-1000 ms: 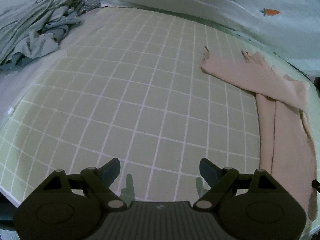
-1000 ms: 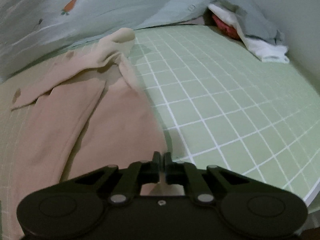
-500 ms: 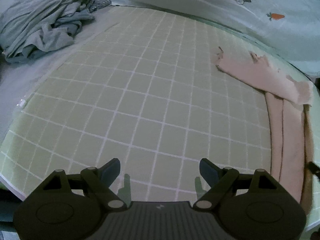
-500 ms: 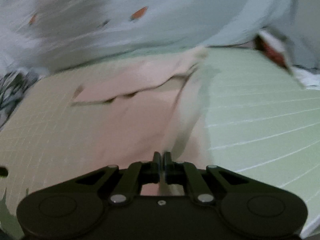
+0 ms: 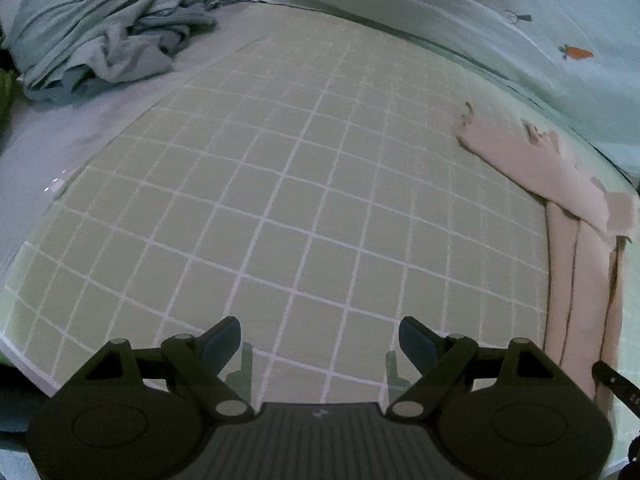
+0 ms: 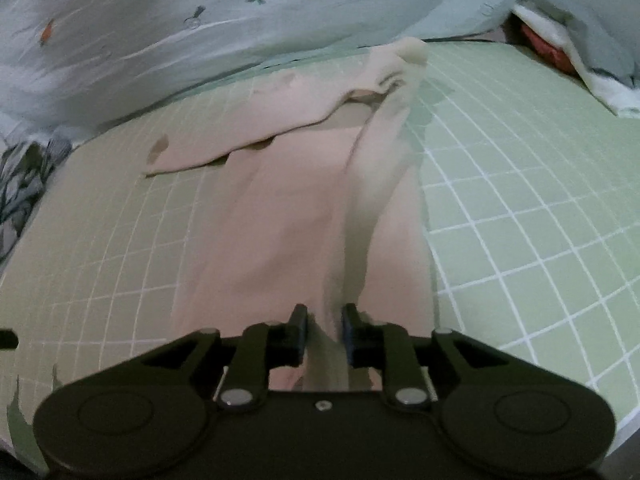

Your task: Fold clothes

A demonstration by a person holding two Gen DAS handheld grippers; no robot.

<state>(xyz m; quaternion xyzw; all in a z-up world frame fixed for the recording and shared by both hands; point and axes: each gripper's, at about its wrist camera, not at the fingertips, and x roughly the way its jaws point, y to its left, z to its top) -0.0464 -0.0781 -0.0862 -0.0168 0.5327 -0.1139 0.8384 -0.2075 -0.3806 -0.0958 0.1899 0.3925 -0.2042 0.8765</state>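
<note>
Left wrist view: left gripper (image 5: 320,344) spread wide, nothing between its jaws, over a green white-gridded mat (image 5: 280,208); long pale-pink garment (image 5: 576,264) lies at far right; crumpled grey-blue clothes pile (image 5: 100,32) far left. Right wrist view: right gripper (image 6: 323,330) jaws just opening, a fold of the pink garment (image 6: 304,216) between them, pads apparently not pressing; carrot-print pale-green sheet (image 6: 200,20) beyond.
</note>
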